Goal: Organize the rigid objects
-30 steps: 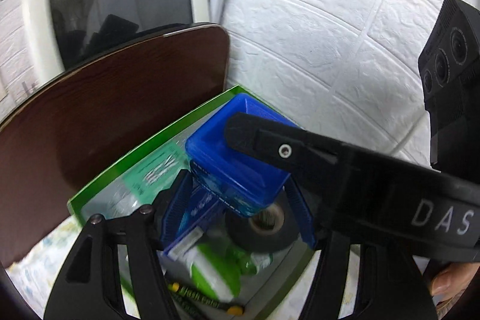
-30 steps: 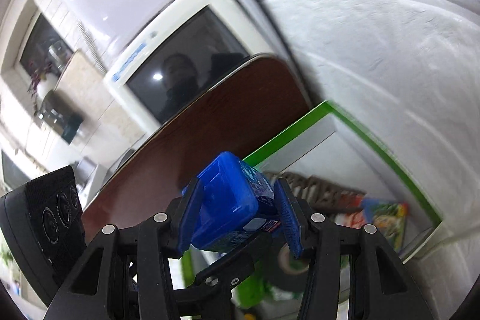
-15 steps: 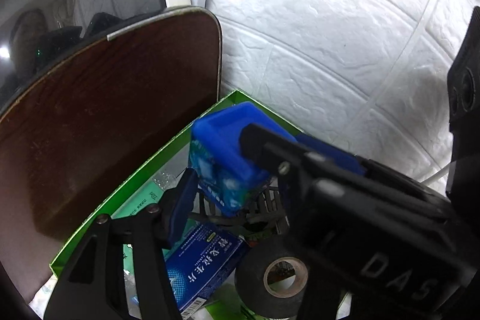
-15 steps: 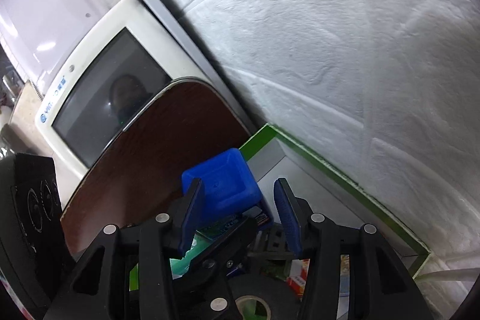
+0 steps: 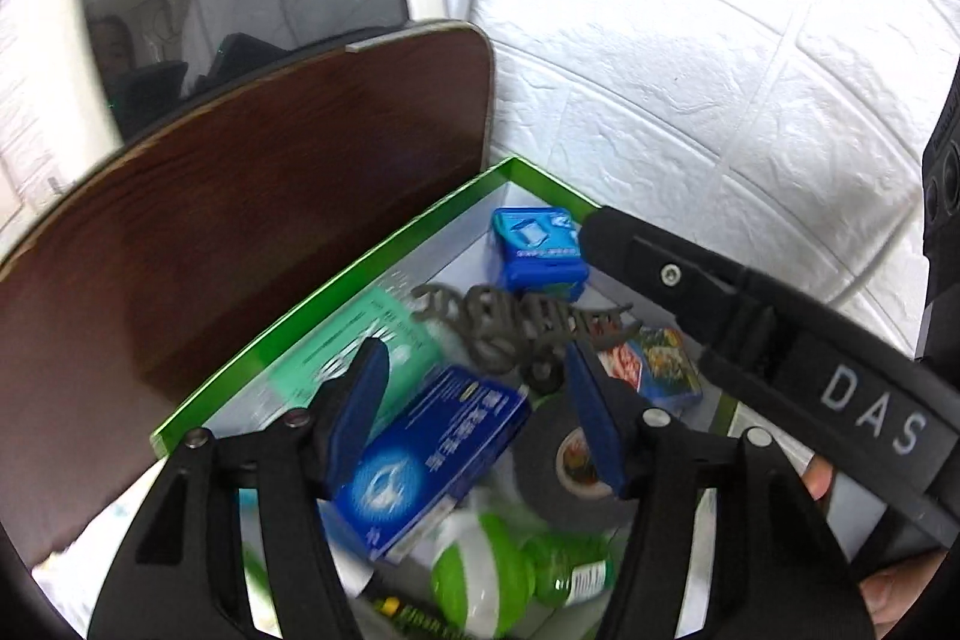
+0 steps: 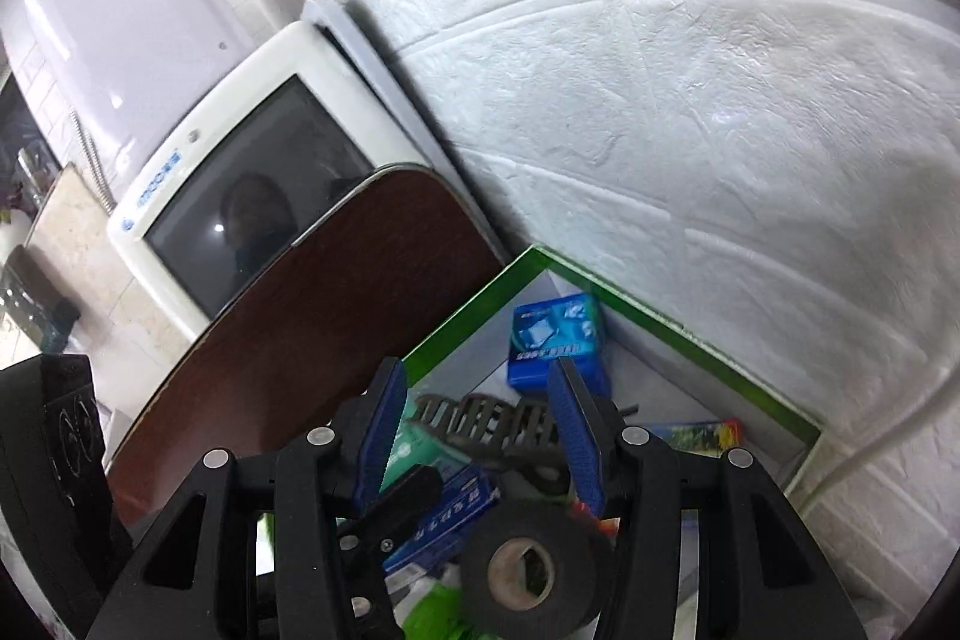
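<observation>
We have just let the blue box [image 6: 555,340] go; it now lies in the tray's [image 6: 708,334] far corner. Right gripper [image 6: 477,445] gapes empty; left gripper [image 5: 474,418] likewise; that item is filed.

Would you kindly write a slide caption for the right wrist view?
Open right claw above the green-rimmed box, where a small blue case lies in the far corner.

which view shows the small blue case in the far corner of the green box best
The left wrist view: the small blue case sits unobstructed in the green box corner, label facing the camera. The right wrist view also shows it, but blurrier and partly cut by the right tongs.
</observation>
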Demonstrator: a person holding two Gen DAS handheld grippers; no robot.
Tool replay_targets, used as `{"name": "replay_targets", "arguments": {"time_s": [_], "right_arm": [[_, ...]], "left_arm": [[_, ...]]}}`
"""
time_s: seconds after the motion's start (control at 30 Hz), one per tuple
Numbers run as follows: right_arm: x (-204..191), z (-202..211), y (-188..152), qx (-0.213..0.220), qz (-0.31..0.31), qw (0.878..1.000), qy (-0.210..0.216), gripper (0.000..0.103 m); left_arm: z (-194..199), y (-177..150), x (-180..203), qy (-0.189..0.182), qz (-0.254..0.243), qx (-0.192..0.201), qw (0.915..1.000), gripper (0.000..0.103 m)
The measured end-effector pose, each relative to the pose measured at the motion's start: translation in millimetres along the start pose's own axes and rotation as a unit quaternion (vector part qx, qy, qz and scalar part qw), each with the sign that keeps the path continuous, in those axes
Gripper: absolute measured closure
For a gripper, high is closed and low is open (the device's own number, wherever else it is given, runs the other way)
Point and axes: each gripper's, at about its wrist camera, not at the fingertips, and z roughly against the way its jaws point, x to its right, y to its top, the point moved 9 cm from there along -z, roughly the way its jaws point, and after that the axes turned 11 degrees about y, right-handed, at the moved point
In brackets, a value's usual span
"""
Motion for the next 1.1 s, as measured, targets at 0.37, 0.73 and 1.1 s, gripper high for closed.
{"name": "replay_targets", "arguments": {"time_s": [0.37,0.73,1.1], "right_arm": [[-31.6,48.8,-46.5,0.000,0.096,0.995,-0.014,0.035],[-54.6,113.4,-75.5,0.024,0.161,0.986,-0.039,0.026],[-56.5,135.7,-102.2,0.010,0.185,0.980,-0.077,0.026]], "left_arm": [[78.6,-38.7,-30.3,0.116,-0.003,0.072,0.9906,0.018],[129.2,-80.5,-29.1,0.141,0.004,0.104,0.9845,0.018],[149.2,-112.7,-38.2,0.152,0.021,0.110,0.9820,0.018]]}}
